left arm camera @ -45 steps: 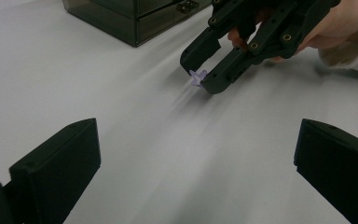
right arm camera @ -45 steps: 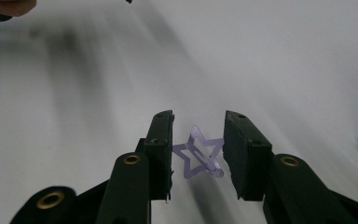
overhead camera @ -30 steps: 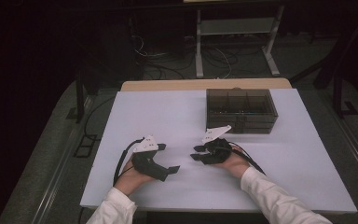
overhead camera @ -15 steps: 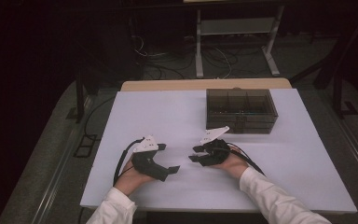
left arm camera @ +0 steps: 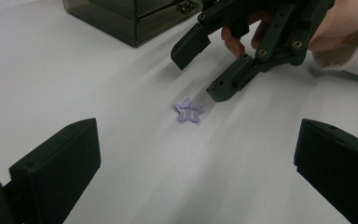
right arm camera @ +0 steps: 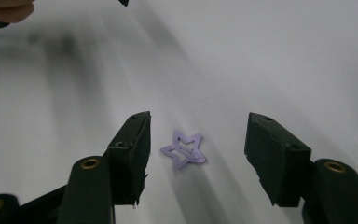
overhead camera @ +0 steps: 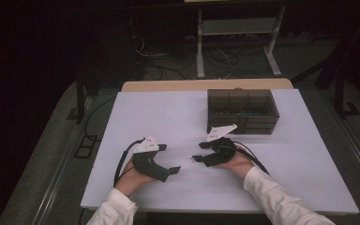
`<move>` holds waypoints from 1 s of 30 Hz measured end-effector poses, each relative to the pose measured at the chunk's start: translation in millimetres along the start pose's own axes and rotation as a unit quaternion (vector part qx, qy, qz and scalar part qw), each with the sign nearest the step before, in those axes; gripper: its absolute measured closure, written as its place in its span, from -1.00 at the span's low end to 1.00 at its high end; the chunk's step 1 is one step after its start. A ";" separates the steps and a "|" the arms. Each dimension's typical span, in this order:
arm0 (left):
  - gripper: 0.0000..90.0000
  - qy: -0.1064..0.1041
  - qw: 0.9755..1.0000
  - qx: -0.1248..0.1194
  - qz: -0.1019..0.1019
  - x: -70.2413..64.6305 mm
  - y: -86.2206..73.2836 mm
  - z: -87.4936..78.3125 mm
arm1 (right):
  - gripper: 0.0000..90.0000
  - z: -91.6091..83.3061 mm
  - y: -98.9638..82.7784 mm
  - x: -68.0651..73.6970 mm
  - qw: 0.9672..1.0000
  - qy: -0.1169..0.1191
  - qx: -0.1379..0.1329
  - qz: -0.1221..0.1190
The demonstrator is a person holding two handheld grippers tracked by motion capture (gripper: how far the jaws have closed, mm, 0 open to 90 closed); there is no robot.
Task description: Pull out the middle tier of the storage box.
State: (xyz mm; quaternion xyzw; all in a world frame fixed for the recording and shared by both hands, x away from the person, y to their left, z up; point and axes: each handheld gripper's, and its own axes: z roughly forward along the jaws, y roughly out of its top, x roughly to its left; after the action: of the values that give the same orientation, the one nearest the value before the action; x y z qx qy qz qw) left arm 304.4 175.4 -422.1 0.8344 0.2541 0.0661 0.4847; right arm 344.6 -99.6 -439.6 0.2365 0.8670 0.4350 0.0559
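A small purple star-shaped clip lies flat on the white table, between the two grippers. My right gripper points at it with a jaw on each side. Its jaws have just been opening, and the pads stand clear of the clip. From the left gripper view the right gripper hangs just above and behind the star. My left gripper faces the star from the other side, jaws wide open with nothing between them.
A dark translucent drawer box stands on the table behind the right hand. Cables trail from both grippers toward the front edge. A sliver of the left hand shows at the top left of the right gripper view.
The right gripper's jaws stand wider apart than before, with the star lying free between them. Both hands have stayed in place.
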 end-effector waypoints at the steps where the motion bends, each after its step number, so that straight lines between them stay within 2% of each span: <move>1: -1.00 0.000 1.000 0.000 0.000 0.0 0.0 0.0 | -0.11 -1.2 -0.2 -0.2 1.000 0.000 -0.001 0.000; 8: -1.00 0.001 1.000 0.003 -0.004 -0.1 0.1 0.2 | -0.13 -9.0 -2.6 -1.1 1.000 -0.002 -0.005 0.004; 10: -1.00 0.004 1.000 0.003 -0.005 0.2 0.1 0.0 | -0.15 -13.1 -4.4 -1.2 1.000 -0.012 -0.007 0.003; 14: -1.00 0.005 1.000 0.003 -0.009 0.4 0.0 -0.1 | -0.20 -16.7 -6.2 -2.3 1.000 -0.015 -0.011 0.006; 30: -1.00 0.006 1.000 0.001 -0.002 -0.1 -1.1 0.0 | -0.31 -35.0 -20.7 -10.5 0.999 -0.025 -0.013 0.030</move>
State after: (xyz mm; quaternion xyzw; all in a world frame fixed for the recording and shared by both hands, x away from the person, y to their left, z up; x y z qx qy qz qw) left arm 303.9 175.8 -423.0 0.8337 0.2585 0.0698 0.4829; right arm 335.8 -140.5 -435.4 0.2723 0.8524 0.4412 0.0680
